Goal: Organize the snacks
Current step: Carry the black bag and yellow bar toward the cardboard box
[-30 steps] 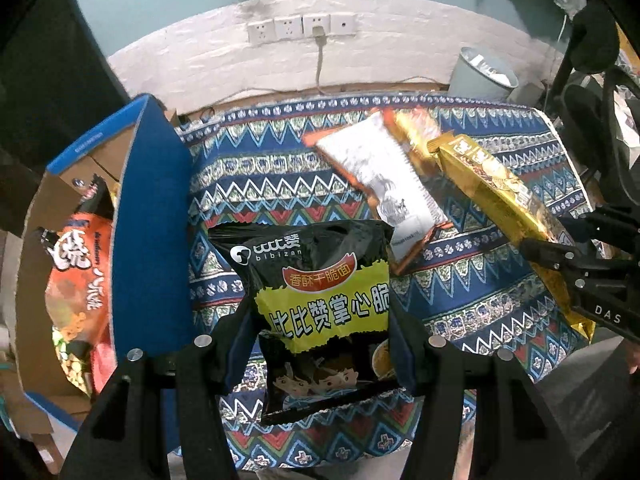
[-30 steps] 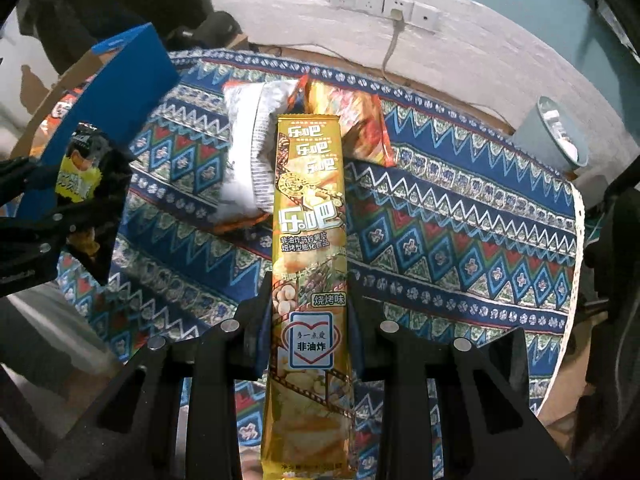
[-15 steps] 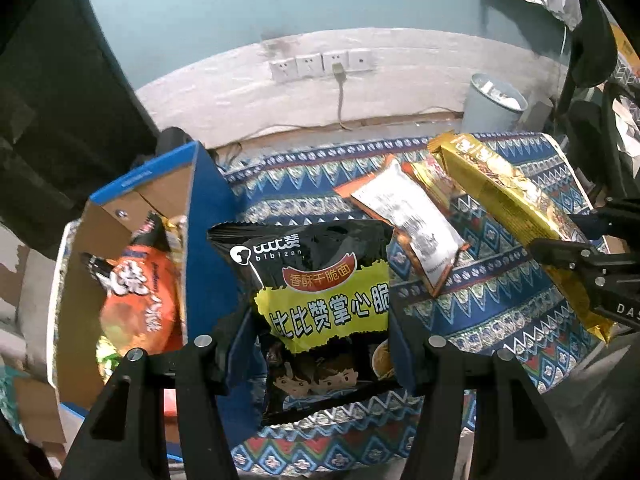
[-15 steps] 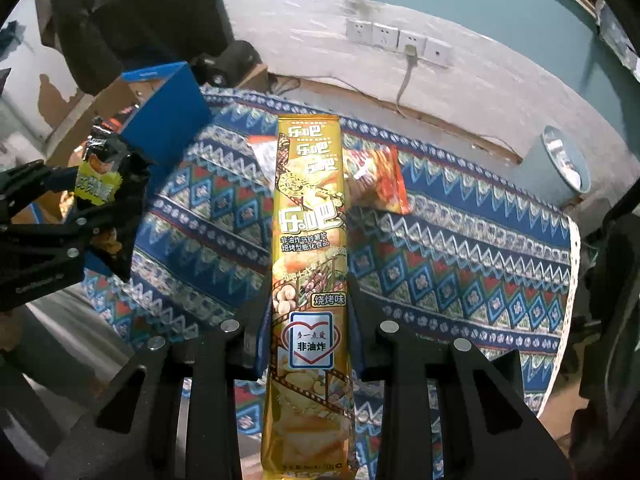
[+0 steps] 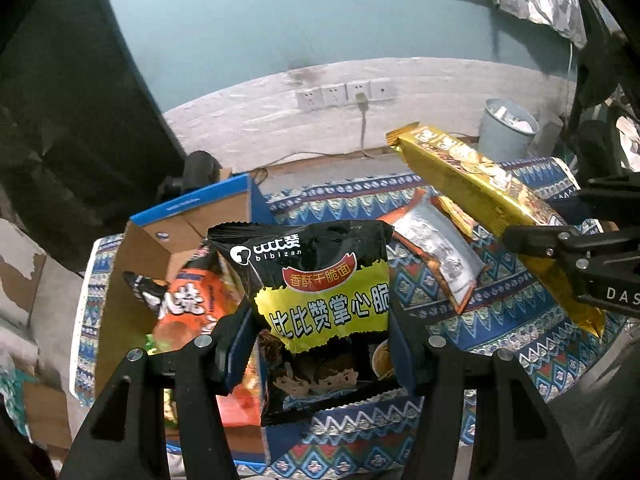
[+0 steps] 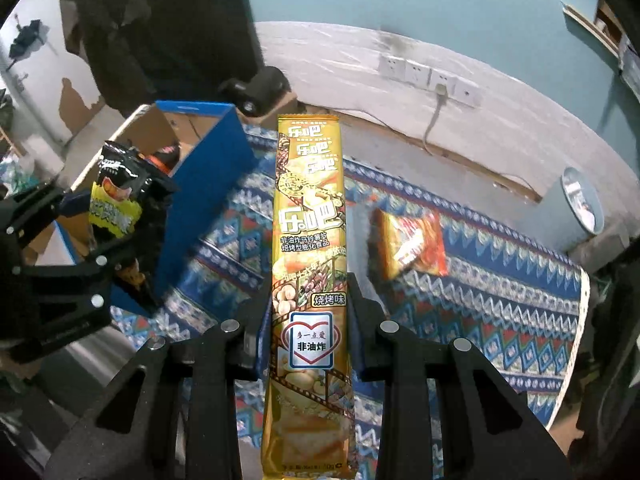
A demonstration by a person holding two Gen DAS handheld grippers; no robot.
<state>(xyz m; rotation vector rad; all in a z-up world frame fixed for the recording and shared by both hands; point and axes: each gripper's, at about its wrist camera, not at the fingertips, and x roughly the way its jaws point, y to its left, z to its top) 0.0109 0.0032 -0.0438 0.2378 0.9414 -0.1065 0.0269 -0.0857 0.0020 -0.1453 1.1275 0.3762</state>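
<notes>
My left gripper (image 5: 320, 320) clamps the black noodle-snack bag (image 5: 320, 300) above the blue cardboard box (image 5: 192, 216); my right gripper (image 6: 310, 320) pinches the long gold chip pack (image 6: 308, 240) over the patterned cloth (image 6: 480, 300). I should lower past the wall before releasing.

A lived-in home room: teal wall (image 5: 248, 40) with peeling paint, row of wall sockets (image 5: 346, 94), small waste bin (image 5: 506, 130), patterned cloth (image 6: 480, 292) over a table, cardboard box (image 5: 160, 240) of snacks.
</notes>
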